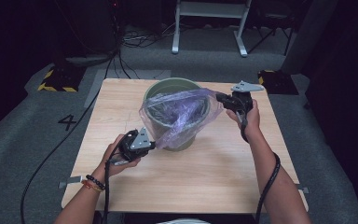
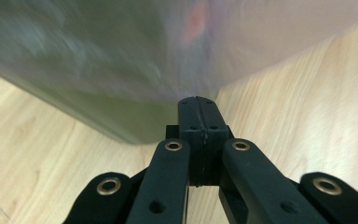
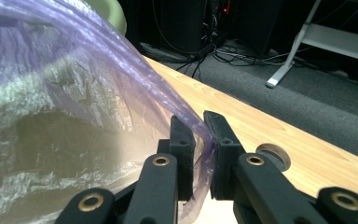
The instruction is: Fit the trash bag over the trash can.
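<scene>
A green bin [image 1: 182, 143] stands on the wooden table [image 1: 214, 177], near its far middle. A thin purple plastic bag [image 1: 182, 109] is draped in and over the bin's mouth. My left gripper [image 1: 153, 144] is low at the bin's near-left side. Its jaws are pressed together [image 2: 198, 105] where the bag's film [image 2: 242, 42] runs down to them in front of the bin wall [image 2: 98, 112]. My right gripper [image 1: 219, 98] is at the bin's far-right rim. It is shut [image 3: 200, 123] on the bag's bunched purple edge [image 3: 135, 70], which is pulled taut.
White frame legs [image 1: 175, 46] and a tangle of cables [image 1: 135, 39] are on the grey floor behind the table. Yellow-and-black striped blocks [image 1: 56, 86] sit off the far corners. The near half of the tabletop is bare wood.
</scene>
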Demonstrator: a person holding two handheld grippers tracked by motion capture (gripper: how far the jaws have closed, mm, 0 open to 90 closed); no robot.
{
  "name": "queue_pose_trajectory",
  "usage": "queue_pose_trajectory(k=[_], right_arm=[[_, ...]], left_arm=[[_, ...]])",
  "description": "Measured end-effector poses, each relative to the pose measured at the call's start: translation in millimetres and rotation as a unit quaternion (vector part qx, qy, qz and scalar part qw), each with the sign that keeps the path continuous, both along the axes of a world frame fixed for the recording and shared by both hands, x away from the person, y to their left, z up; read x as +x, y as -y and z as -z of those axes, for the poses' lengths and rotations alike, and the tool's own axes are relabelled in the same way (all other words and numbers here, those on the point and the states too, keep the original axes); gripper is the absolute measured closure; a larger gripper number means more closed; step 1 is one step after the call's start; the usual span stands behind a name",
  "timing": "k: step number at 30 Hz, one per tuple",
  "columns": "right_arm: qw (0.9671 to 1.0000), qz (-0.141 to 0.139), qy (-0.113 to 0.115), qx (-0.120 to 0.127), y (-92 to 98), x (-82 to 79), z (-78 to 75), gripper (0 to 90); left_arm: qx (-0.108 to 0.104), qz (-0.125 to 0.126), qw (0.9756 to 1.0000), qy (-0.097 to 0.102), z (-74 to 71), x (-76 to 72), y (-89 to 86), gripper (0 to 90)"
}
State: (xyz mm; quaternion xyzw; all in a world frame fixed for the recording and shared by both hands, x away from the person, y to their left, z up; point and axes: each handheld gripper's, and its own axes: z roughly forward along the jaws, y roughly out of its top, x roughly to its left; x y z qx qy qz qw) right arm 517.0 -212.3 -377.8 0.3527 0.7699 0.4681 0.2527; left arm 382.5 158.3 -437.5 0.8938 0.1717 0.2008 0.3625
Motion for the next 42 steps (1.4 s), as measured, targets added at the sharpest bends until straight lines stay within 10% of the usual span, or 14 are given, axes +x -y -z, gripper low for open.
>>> queue_pose_trajectory(k=[7, 15, 22, 29, 37, 42], right_arm=[[1.0000, 0.001, -0.006, 0.004, -0.1, 1.4, 9.4, 80.4], [0.9997, 0.021, 0.011, 0.005, 3.3, 1.8, 5.8, 76.5], [0.9994, 0.028, 0.019, 0.008, 4.6, 2.2, 1.9, 76.9], [0.9991, 0.027, 0.031, 0.012, 2.7, 2.5, -1.7, 73.4], [0.9992, 0.010, 0.037, 0.013, -3.3, 3.2, -4.3, 71.3], [0.9992, 0.004, 0.036, 0.016, -8.3, 4.6, -5.3, 71.5]], left_arm=[[-0.034, -0.030, 0.9989, -0.016, 9.8, 12.0, -13.1, 85.9], [-0.053, -0.147, 0.9871, -0.033, 8.0, 6.6, -54.5, 22.1], [-0.108, -0.189, 0.9758, 0.021, -9.9, -4.5, -96.5, 19.4], [-0.196, -0.152, 0.9677, 0.046, -54.1, 8.4, -95.2, 21.7], [-0.210, -0.119, 0.9689, 0.054, -100.2, 45.9, -71.6, 20.5], [-0.174, -0.131, 0.9746, 0.050, -107.9, 76.7, -59.8, 24.7]])
